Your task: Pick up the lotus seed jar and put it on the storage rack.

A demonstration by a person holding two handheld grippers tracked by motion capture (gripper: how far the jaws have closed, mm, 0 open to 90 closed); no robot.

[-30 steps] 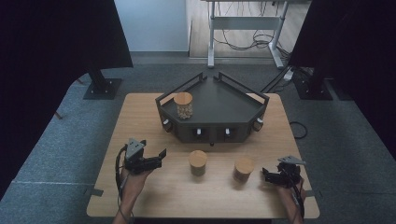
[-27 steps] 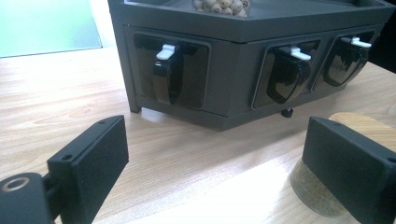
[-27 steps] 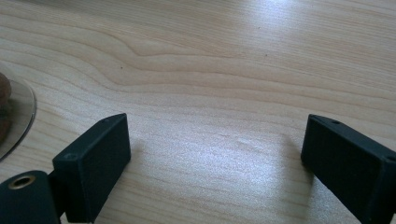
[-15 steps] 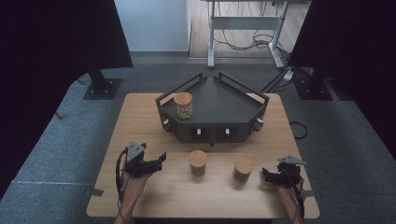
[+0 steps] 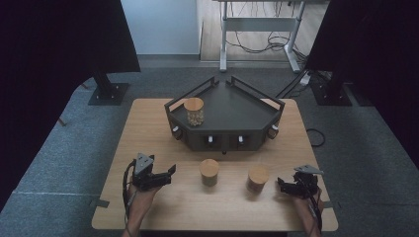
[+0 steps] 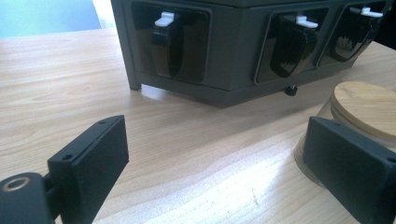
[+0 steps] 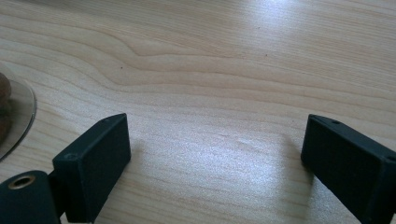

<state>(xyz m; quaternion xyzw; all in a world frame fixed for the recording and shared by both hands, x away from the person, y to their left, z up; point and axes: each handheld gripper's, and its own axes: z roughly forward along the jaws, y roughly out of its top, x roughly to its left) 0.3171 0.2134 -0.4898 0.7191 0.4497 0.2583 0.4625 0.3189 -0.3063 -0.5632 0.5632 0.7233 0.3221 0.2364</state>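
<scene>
Wood grain runs pale and wavy across the table [image 5: 148,123], a light rectangular top with a smooth, faintly glossy finish. At its far middle stands a dark grey tray stand [image 5: 232,111], angular and many-sided, with a raised rail around its flat deck and a front face set with glossy black recesses that carry small white tabs [image 6: 164,19]. On the deck's left part sits a clear glass jar [image 5: 193,111] with a round wooden lid and pale lumps inside.

Two more glass jars with flat bamboo lids stand on the bare table in front of the stand: the left jar [image 5: 209,172] and the right jar [image 5: 258,178], near each other but apart.

The left gripper [image 5: 165,175] lies low over the table near its front left, well to the left of the left jar, its matte black block-shaped jaws spread wide with nothing between them; in the left gripper view that jar's lid and glass wall [image 6: 362,100] rise just behind the jaw on the right. The right gripper [image 5: 282,185] sits just right of the right jar, jaws likewise wide apart over bare wood, gripping nothing.

Grey carpet surrounds the table, with black curtains at both sides and a metal frame with cables beyond.
</scene>
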